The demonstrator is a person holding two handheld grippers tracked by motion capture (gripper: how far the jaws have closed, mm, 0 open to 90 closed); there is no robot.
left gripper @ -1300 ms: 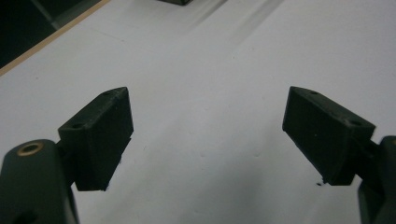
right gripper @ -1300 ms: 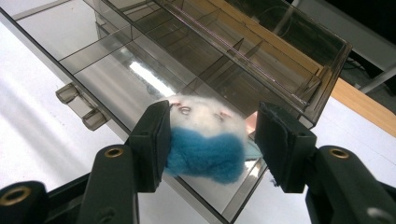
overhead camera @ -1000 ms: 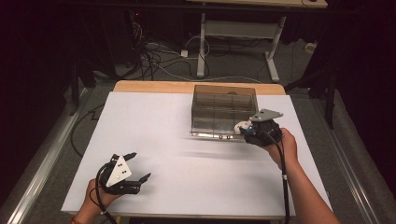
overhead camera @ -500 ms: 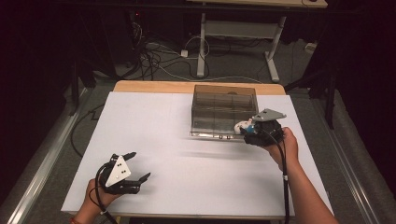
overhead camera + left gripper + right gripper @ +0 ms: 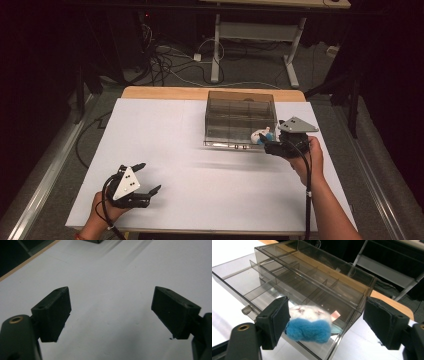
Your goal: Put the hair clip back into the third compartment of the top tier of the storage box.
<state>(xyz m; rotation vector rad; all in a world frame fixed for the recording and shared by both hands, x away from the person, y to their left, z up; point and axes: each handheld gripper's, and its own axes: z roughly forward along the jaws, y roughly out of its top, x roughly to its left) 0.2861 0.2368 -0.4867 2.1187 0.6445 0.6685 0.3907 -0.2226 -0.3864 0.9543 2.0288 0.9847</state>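
Right gripper at the near right corner of the smoked clear organizer box, jaws spread wide, having just been opening; soft toy, white fur on top and blue below, lies between them in the box's pulled-out drawer, at its right end. Left pad sits just beside the toy's blue part; contact cannot be told; right pad well apart from it. Box stands at the far middle of the white table. Left gripper near the table's front left corner, jaws spread, bare table surface between them, well apart from box and toy
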